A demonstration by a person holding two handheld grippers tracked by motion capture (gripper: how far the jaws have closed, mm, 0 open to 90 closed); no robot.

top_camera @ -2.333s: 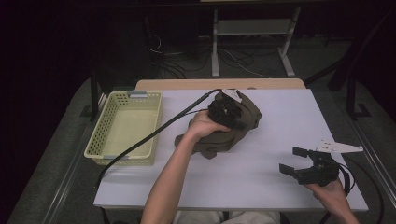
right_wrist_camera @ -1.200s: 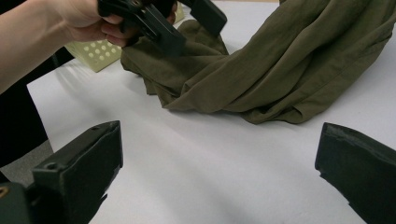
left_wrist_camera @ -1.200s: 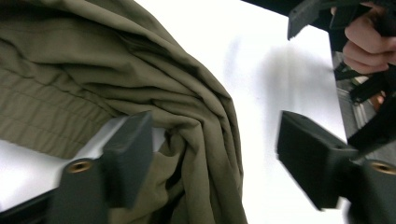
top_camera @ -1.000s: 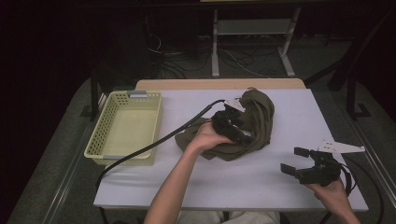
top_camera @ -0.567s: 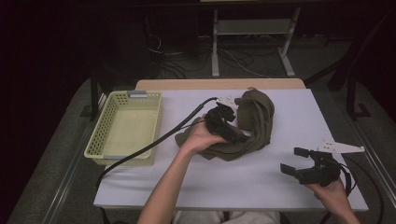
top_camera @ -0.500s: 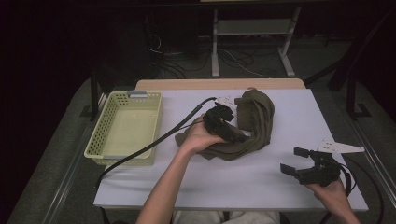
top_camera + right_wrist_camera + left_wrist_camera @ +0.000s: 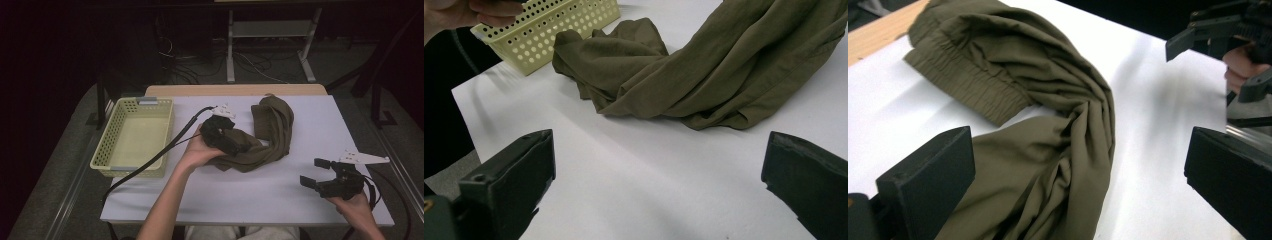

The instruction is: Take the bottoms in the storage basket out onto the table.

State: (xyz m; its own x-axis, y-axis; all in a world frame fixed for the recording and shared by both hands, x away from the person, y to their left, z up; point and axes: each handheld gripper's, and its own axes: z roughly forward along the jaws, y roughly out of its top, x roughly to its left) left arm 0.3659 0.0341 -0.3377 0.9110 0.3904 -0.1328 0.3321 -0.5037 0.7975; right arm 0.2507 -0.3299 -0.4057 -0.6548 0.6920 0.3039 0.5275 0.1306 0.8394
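Hovering spread over the olive trousers (image 7: 265, 135) at tabletop (image 7: 250, 195) centre, left tongs (image 7: 1078, 165) seem poised to pinch; right tongs (image 7: 315, 172), also spread, wait at four o'clock

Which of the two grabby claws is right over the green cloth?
The left gripper. It hangs open over the olive cloth beside the basket; the right gripper waits apart, near the table's right edge.

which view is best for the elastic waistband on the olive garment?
Left gripper view: the gathered elastic waistband of the olive garment sits close and sharp, its ribbing readable. The high view shows the whole garment but too small to pick out the band. The right gripper view shows only folds, no waistband visible.
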